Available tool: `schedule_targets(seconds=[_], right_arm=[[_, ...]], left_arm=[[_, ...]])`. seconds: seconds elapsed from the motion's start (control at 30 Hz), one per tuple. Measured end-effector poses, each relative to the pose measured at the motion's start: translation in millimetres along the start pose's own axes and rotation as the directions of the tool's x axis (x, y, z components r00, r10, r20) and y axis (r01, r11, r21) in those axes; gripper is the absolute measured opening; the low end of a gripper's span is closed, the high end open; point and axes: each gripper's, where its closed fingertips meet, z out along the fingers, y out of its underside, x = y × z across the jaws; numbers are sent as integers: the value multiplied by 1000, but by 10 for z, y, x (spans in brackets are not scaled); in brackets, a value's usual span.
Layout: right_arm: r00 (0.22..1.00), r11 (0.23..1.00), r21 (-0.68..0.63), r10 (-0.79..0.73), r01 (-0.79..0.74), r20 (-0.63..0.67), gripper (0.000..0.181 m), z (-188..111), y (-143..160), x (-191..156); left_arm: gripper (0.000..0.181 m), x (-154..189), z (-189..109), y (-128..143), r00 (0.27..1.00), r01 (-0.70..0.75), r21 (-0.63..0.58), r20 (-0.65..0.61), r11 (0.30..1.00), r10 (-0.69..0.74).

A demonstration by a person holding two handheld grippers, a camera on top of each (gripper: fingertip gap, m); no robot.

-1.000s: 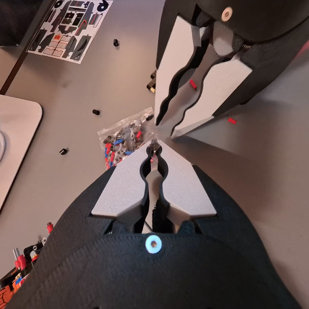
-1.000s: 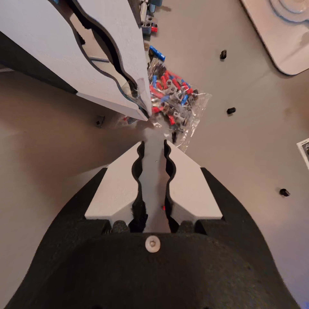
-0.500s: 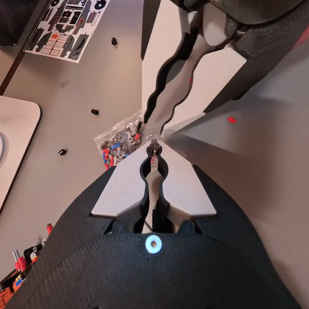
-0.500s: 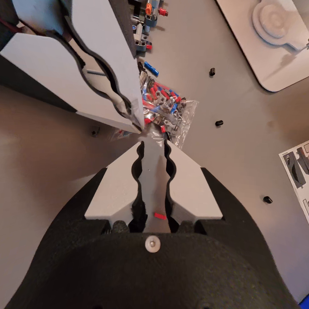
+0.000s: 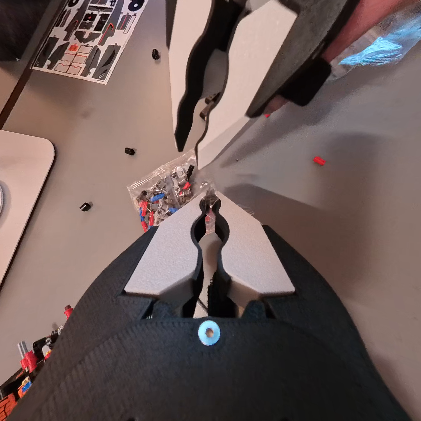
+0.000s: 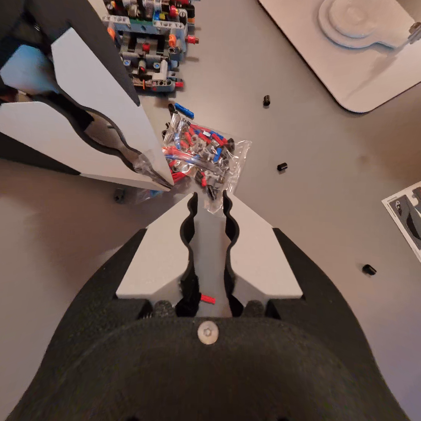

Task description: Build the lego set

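Observation:
A clear plastic bag (image 5: 164,198) of red, blue and grey lego pins lies on the grey table. My left gripper (image 5: 209,198) is shut on the bag's near corner. In the right wrist view the bag (image 6: 205,155) lies mid-frame, with the left gripper (image 6: 168,185) pinching its plastic from the left. My right gripper (image 6: 209,193) is open, and the bag's other corner lies between its tips. In the left wrist view the right gripper (image 5: 189,155) comes down from above onto the bag's far edge. The partly built lego model (image 6: 150,45) stands behind the bag.
A sticker sheet (image 5: 88,38) lies at the far left. A white board (image 6: 341,57) lies at the table's side. Black pins (image 6: 282,167) are scattered around, with a loose blue pin (image 6: 184,111) and a red pin (image 5: 319,160). Another red pin (image 6: 207,299) lies under my right gripper. My left and right fingertips are right by each other. My left tips are roughly 10 cm from the loose blue pin (image 6: 184,111).
My right gripper has swung over the bag, and the bag's corner now lies between its open tips. My left gripper has stayed shut on the bag.

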Motion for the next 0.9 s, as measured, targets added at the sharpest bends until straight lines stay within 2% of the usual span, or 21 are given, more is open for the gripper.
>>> schedule_targets(seconds=[0.13, 0.3, 0.47, 0.67, 0.9], right_arm=[[1000, 999, -41, -12, 12, 6, 17, 159, 29, 13], [995, 995, -98, -13, 23, 95, 13, 268, 144, -64], [992, 994, -95, -35, 47, 124, 12, 276, 163, -78], [987, 991, -101, -72, 87, 146, 4, 271, 168, -100], [976, 981, -109, -139, 159, 170, 3, 247, 187, -157]], left_arm=[[0, 3, 8, 6, 1000, -2, -4, -3, 1000, 2], [0, 3, 30, 64, 1000, 3, -24, -11, 1000, -3], [0, -12, 29, 105, 1000, 5, -39, -19, 999, -6], [0, -161, -102, -16, 1000, 19, 31, 16, 999, -20], [0, -266, -22, 14, 999, 12, 16, 34, 1000, -13]])
